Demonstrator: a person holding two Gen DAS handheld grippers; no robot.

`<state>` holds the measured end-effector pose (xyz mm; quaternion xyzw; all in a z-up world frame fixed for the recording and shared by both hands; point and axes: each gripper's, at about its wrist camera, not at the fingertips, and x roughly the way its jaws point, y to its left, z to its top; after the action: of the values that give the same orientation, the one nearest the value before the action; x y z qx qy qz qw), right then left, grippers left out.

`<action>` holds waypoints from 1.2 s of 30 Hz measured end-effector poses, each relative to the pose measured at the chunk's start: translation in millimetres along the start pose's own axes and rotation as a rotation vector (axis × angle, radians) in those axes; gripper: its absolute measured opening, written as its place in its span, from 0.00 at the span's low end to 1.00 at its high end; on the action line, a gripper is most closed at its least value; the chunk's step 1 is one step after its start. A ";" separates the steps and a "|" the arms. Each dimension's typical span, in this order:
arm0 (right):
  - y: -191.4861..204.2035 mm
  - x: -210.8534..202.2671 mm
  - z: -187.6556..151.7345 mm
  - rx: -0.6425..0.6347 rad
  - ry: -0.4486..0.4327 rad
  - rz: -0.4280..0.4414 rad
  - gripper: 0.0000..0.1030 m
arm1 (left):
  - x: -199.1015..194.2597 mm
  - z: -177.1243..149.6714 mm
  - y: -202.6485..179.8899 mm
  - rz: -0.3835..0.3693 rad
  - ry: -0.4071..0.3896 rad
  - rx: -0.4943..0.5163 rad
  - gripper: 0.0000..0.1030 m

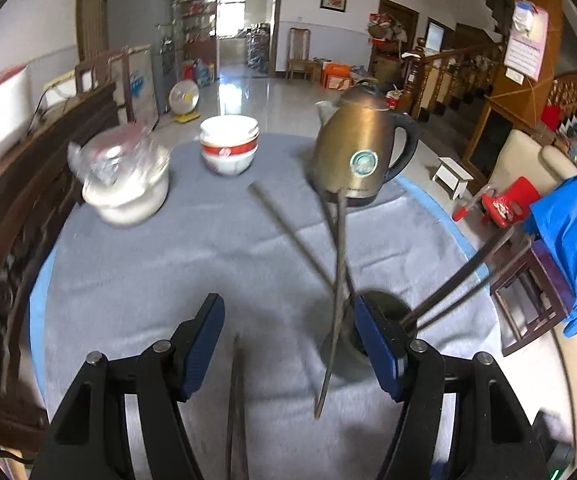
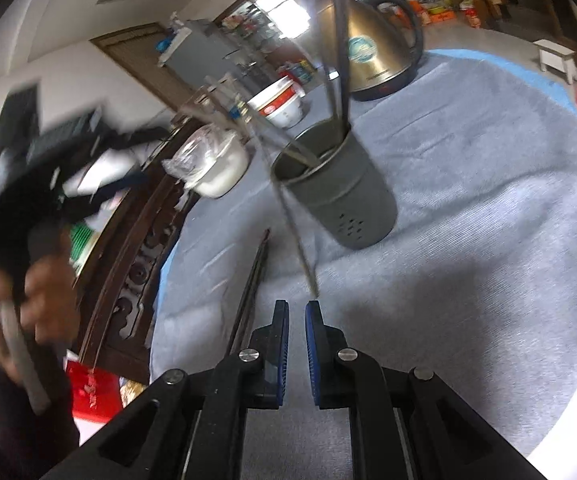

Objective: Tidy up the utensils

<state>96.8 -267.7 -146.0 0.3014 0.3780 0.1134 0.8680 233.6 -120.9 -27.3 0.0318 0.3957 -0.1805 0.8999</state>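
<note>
A dark grey utensil holder [image 2: 340, 192] stands on the grey tablecloth and holds several chopsticks that stick out at angles. In the left wrist view the holder [image 1: 384, 308] is partly hidden behind the right finger. One chopstick [image 1: 330, 344] leans against the holder's outside with its tip on the cloth; it also shows in the right wrist view [image 2: 288, 208]. A chopstick pair [image 2: 250, 292] lies flat on the cloth; it also shows in the left wrist view [image 1: 235, 404]. My left gripper [image 1: 288, 344] is open above that pair. My right gripper [image 2: 297, 344] is nearly shut and empty.
A brass electric kettle [image 1: 362, 152] stands at the back of the round table [image 1: 136, 264]. Stacked white and red bowls [image 1: 229, 144] and a plastic-wrapped white pot [image 1: 126, 178] sit at the back left. A carved dark wood bench [image 2: 128, 264] borders the table's left side.
</note>
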 end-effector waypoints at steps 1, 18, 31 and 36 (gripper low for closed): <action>-0.1 2.9 -2.4 -0.006 0.007 0.007 0.11 | 1.3 4.3 -3.0 -0.003 -0.005 0.010 0.67; -19.0 21.8 -7.2 0.015 0.036 0.079 0.11 | 59.6 45.0 -31.3 -0.010 0.084 0.027 0.41; -26.5 19.8 -4.6 0.037 0.021 0.090 0.11 | 73.7 39.5 -35.1 -0.016 0.133 0.000 0.07; -26.6 16.1 -4.4 0.035 0.008 0.087 0.11 | 61.8 40.0 -32.3 -0.028 0.105 -0.015 0.07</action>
<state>103.9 -280.1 -173.9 0.3325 0.3698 0.1456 0.8553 288.7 -177.6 -41.9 0.0288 0.4441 -0.1881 0.8756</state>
